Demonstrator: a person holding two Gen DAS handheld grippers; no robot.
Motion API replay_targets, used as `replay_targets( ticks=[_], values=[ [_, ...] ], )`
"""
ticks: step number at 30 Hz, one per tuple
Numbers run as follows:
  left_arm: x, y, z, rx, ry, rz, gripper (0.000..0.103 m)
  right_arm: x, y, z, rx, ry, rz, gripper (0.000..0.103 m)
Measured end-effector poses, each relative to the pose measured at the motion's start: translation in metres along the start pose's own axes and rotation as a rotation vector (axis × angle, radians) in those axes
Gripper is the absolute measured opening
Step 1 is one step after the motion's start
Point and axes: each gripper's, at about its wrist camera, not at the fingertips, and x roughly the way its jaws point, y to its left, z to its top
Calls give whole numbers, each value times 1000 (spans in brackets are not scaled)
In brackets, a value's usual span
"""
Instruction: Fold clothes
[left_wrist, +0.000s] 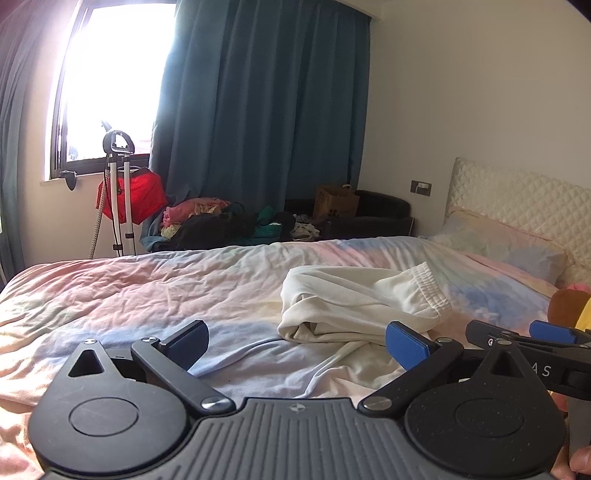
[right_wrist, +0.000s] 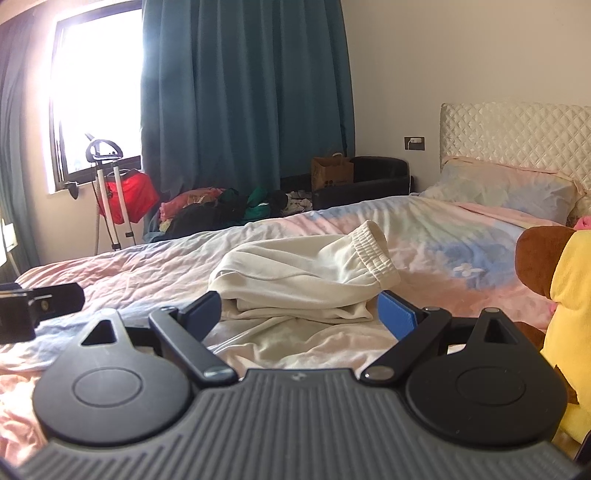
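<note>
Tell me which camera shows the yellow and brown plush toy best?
The right wrist view: the yellow and brown plush toy fills its right edge, sitting on the bed. The left wrist view shows only a sliver behind the other gripper.

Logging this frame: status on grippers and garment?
Left gripper open, empty. Right gripper open, empty. Cream pants bunched on bed, untouched. Plush toy to the right, not blocking.

I'm seeing cream trousers (right_wrist: 303, 273) lying on a bed cover (right_wrist: 424, 240) showing pastel pink, blue and yellow blotches; teal curtains (right_wrist: 243, 92) are hanging behind, and blue pads (right_wrist: 397, 317) are tipping my black right hand-held gripper (right_wrist: 301, 314).
</note>
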Motion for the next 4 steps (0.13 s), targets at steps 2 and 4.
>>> replay_targets(
  ticks=[2,4],
  values=[
    [1,1,-1,-3,5,0,103,0,-1,0,4,-2,-1,93],
    [1,3,-2,-9,9,-3,103,-1,-2,0,8,-4,-1,93]
  ],
)
